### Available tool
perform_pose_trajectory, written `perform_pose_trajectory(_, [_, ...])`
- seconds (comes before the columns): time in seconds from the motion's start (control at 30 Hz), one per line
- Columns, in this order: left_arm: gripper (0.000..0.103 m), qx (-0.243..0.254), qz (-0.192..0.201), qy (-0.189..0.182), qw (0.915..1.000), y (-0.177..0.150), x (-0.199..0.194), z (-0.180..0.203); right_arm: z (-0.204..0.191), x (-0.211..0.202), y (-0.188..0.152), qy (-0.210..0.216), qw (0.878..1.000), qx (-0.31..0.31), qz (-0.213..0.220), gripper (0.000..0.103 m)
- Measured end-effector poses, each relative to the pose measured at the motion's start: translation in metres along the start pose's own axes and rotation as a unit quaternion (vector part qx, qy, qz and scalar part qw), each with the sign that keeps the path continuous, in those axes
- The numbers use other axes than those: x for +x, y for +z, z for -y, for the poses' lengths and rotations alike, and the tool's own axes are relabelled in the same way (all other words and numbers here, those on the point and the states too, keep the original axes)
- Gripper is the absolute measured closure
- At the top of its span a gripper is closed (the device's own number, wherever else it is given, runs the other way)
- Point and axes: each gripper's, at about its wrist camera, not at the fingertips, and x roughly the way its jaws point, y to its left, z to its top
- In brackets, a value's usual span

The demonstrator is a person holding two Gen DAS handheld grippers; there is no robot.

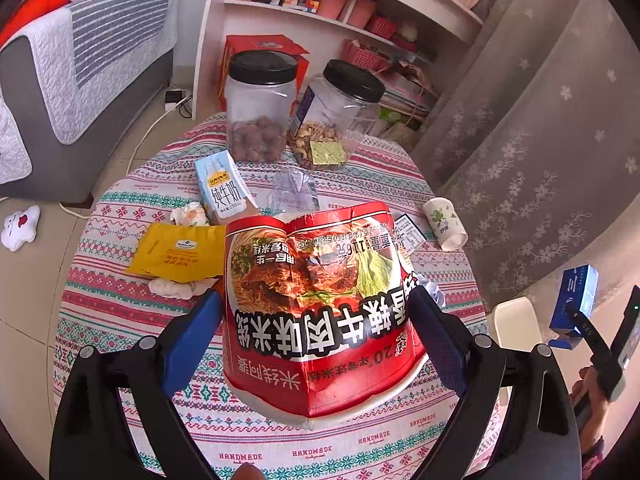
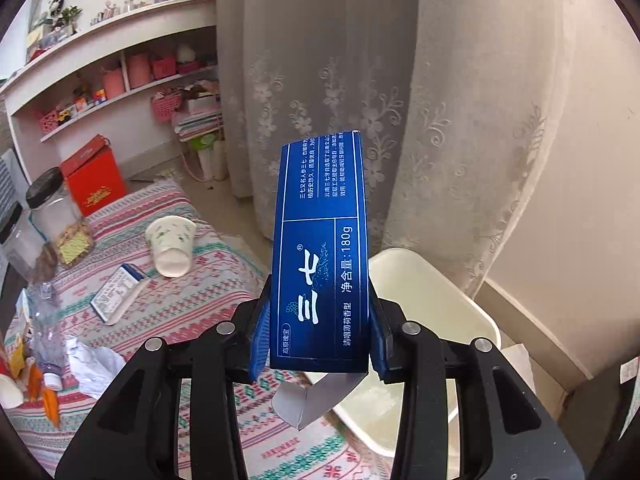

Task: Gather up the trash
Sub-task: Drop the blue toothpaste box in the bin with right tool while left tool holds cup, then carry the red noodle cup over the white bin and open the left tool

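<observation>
Trash on the table: a red instant-noodle cup (image 1: pixel 320 312), a milk carton (image 1: pixel 222 190), a yellow packet (image 1: pixel 176 252), crumpled tissues (image 1: pixel 176 288), a crushed clear bottle (image 1: pixel 294 192), a tipped paper cup (image 2: pixel 172 246) and a flat printed card (image 2: pixel 116 292), all spread over the patterned tablecloth (image 1: pixel 120 312).
Left gripper (image 1: pixel 320 332): its blue pads (image 1: pixel 192 340) sit against both sides of the dented noodle cup, clamped on it; the cup is upside down (its print reads inverted) above the cloth.
Right gripper (image 2: pixel 318 332): closed on a blue toothpaste box (image 2: pixel 320 248), pads pressing on its two long sides near the lower end; the box stands up along the fingers, an opened end flap (image 2: pixel 308 400) hanging below.
Box position: raised off the table, past the table's edge, in front of the lace curtain (image 2: pixel 400 80).
Bin: a cream bin (image 2: pixel 432 300) stands on the floor just beside the table, behind and below the held box.
Jars: two black-lidded plastic jars (image 1: pixel 260 108) with nuts stand at the far side of the table, near a red box (image 2: pixel 96 180).
Background: white shelves (image 2: pixel 120 40) with pink baskets; a sofa (image 1: pixel 80 80) under a striped quilt.
</observation>
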Motion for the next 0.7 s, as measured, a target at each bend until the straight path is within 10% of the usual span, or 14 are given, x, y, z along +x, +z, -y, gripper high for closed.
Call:
perform_pose_trajectory(0.3, [0.012, 0.051, 0.018, -0.024, 0.9982, -0.005, 0.003, 0.053, 0.039, 0.046, -0.018, -0.068, 0.993, -0.001, -0.098, 0.052])
perform_pose_trajectory(0.43, [0.012, 0.082, 0.027, -0.049, 0.9951, -0.008, 0.005, 0.092, 0.059, 0.032, -0.013, -0.034, 0.995, 0.047, -0.082, 0.026])
perform_pose_trajectory(0.7, [0.012, 0.117, 0.004, -0.12, 0.9859, -0.019, 0.03, 0.193, 0.101, 0.002, 0.005, 0.046, 0.986, 0.152, -0.055, 0.016])
